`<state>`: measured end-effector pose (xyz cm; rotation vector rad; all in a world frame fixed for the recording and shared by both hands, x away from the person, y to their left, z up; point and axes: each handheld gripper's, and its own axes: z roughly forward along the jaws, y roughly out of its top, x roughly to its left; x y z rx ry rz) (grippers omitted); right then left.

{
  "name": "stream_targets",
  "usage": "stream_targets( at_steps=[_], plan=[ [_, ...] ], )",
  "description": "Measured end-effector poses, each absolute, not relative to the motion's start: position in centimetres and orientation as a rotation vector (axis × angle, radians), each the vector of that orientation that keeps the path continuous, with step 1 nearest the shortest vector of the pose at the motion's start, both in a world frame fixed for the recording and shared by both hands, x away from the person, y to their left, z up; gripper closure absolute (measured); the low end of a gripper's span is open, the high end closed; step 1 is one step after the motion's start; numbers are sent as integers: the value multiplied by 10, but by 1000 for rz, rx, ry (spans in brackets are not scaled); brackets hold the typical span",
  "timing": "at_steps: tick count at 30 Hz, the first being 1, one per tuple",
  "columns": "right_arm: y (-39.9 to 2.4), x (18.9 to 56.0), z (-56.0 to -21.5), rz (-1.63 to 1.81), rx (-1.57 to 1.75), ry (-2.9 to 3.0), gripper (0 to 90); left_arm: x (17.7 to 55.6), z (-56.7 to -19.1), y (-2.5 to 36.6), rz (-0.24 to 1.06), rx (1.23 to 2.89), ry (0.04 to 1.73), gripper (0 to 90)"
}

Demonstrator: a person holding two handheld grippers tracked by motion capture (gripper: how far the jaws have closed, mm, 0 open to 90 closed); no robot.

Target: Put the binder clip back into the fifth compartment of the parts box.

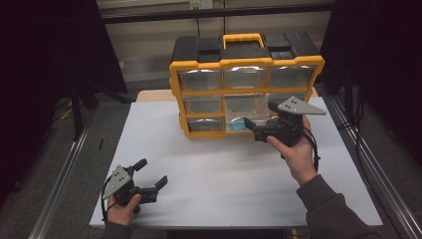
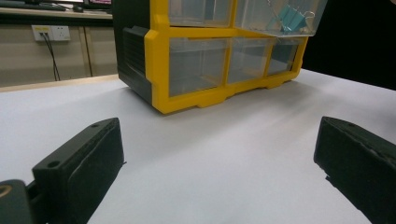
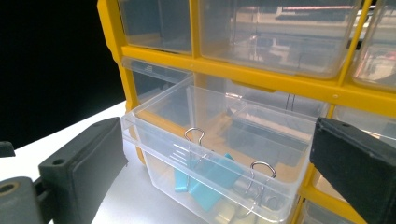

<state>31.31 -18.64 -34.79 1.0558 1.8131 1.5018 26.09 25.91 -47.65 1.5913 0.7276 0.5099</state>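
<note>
A person works two hand-held grippers at a white bench [image 1: 214, 169] before a yellow-and-black drawer cabinet [image 1: 246, 62]. The right gripper [image 1: 256, 125] hovers at the middle column's pulled-out clear drawer [image 3: 219, 154], its jaws spread wide on either side of the drawer front with nothing pinched between them; the stance suggests a drawer just released or about to be pushed home, and the hand holds the tool level so the jaws meet the drawer head-on. Inside lie teal binder clips [image 3: 205, 179], their wire handles standing up against the clear wall; the same clips show through the drawer floor in the left gripper view [image 2: 290, 19]. The left gripper [image 1: 149, 179] rests low on the near left of the bench, well apart from the cabinet, jaws parted and empty, apparently parked while the other hand works. How many clips the drawer holds is hard to tell through the glare and overlapping plastic. The drawer's lower front is cut off in the right gripper view, and the room around the bench is lost in darkness.
</note>
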Motion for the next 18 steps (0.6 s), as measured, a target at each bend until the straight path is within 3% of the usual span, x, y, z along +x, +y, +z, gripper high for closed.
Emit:
stream_targets(
  at_steps=[18],
  plan=[
    [-208, 290, -349, 1533, 1030, 1794, 24, 263, -476, 257, 523, 1606, 722, 16]
  ],
)
